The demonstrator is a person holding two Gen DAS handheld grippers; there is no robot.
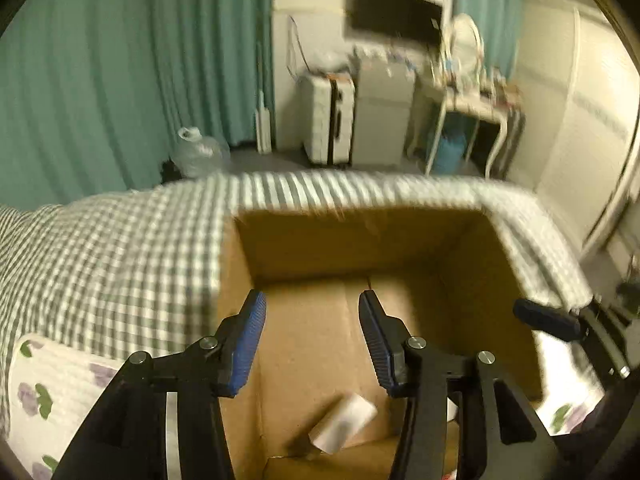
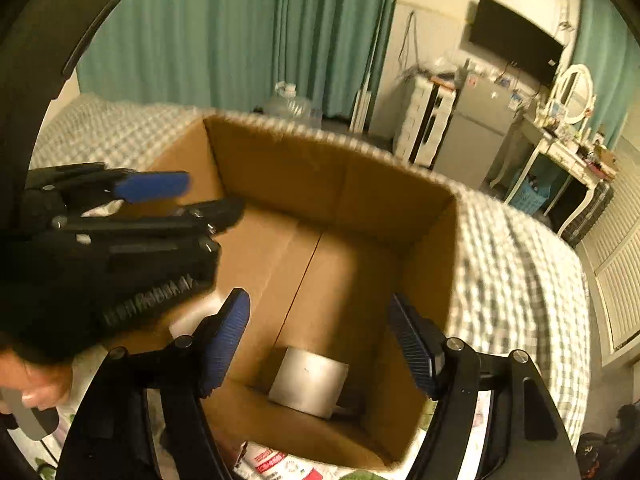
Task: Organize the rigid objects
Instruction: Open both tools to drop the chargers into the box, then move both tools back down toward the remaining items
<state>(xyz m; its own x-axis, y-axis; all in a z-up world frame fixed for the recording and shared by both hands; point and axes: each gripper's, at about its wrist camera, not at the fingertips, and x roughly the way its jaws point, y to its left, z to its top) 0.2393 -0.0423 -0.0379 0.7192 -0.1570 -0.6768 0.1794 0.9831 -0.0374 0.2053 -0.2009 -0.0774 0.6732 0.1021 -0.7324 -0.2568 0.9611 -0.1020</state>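
While the left wrist view looks down into the open brown cardboard box (image 1: 320, 320) on the green-checked bedspread (image 1: 112, 264), the left gripper (image 1: 312, 320) hangs spread and empty above a small white rectangular block (image 1: 344, 420) lying tilted on the box floor. From the right wrist view, the right gripper (image 2: 320, 332) is likewise released, holding nothing, over the same block (image 2: 308, 380) near the box's front wall.

A: Left wrist view is motion-smeared. The checked bedcover (image 1: 120, 248) streaks along its far edge; items on the dressing table (image 1: 472, 96) are unreadable.

B: The white box (image 1: 344, 420) in the cardboard box (image 1: 360, 240)?

A: Blurred, any marking illegible. The right gripper (image 1: 560, 320) is cut off at that view's right edge.

B: Right wrist view?

A: The left gripper (image 2: 192, 196) hides the carton's near-left corner. A printed package (image 2: 280, 462) is cropped at the bottom, text too small.
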